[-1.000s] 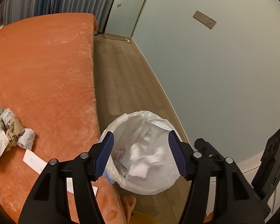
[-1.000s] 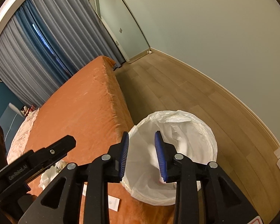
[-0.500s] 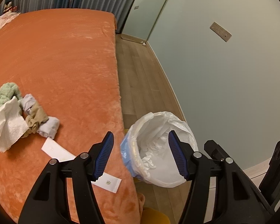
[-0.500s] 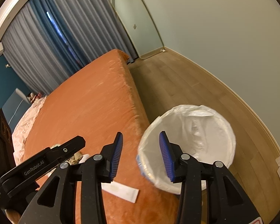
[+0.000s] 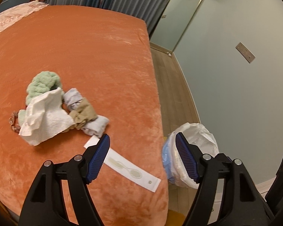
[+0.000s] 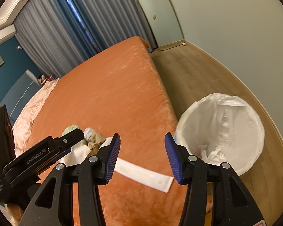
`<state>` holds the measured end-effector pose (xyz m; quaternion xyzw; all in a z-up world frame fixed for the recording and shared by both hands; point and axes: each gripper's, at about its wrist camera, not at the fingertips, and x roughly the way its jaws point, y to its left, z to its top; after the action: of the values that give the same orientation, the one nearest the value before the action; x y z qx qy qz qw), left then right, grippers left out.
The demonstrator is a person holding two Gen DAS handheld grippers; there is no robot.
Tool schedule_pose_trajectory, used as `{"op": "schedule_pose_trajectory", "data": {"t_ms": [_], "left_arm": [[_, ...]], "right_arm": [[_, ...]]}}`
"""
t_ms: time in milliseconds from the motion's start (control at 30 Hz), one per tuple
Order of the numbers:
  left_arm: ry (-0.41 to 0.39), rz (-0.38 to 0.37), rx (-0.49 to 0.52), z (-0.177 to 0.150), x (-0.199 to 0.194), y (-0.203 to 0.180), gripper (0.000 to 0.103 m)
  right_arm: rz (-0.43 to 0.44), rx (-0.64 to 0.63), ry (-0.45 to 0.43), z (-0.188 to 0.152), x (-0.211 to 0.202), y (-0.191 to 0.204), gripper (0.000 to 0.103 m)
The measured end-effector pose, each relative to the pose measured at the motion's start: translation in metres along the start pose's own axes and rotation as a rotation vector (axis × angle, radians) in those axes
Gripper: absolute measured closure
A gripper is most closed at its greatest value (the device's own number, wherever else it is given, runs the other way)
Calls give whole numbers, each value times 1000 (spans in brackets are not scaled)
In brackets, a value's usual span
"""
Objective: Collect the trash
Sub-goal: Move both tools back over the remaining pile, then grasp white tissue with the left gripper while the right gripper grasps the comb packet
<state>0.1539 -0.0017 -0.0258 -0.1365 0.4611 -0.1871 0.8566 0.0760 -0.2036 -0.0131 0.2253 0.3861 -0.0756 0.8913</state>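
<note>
Left gripper (image 5: pixel 142 160): lower centre of its frame, jaws spreading, nothing between the pads; it hangs over the near edge of the bed (image 5: pixel 88 52). Right gripper (image 6: pixel 142 156): lower centre of its view, jaws also spreading, empty.

Sachet (image 5: pixel 130 169): long white packet, flat on the orange cover near the bed's corner, lower centre of the left view; its far end is hidden behind the left finger.

Pile up-left of the sachet: white tissue (image 5: pixel 45 118) draped over a green cloth (image 5: pixel 43 84), with a tan scrunchie (image 5: pixel 83 114) and grey cloth (image 5: pixel 96 126) just beside it.

Bin (image 6: pixel 254 150): white liner, on the wood floor right of the bed; crumpled white paper in the bottom.
</note>
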Motion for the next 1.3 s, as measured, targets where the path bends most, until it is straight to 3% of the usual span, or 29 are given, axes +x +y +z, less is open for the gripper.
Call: {"op": "schedule_pose_trajectory", "data": {"t_ms": [167, 367, 533, 800, 1000, 1100, 1167, 1233, 1300], "left_arm": [[-13, 40, -39, 0, -8, 34, 30], [-48, 138, -83, 0, -16, 84, 22], [-48, 219, -94, 2, -13, 120, 21], [-13, 260, -89, 12, 7, 157, 22], [34, 270, -41, 24, 38, 170, 39], [60, 274, -23, 27, 51, 173, 58], [83, 266, -21, 26, 57, 174, 82], [110, 239, -30, 23, 62, 175, 98], [116, 213, -31, 19, 62, 172, 98]], "right_arm": [[0, -31, 26, -10, 10, 20, 49], [7, -41, 70, -26, 25, 36, 49], [15, -60, 107, -39, 42, 53, 49], [18, -74, 174, -54, 76, 72, 49], [2, -73, 215, -57, 102, 75, 48], [-8, -76, 229, -57, 117, 75, 49], [-17, -83, 238, -57, 127, 73, 49], [-26, -84, 252, -57, 138, 68, 49], [-36, -88, 268, -58, 150, 61, 48]]}}
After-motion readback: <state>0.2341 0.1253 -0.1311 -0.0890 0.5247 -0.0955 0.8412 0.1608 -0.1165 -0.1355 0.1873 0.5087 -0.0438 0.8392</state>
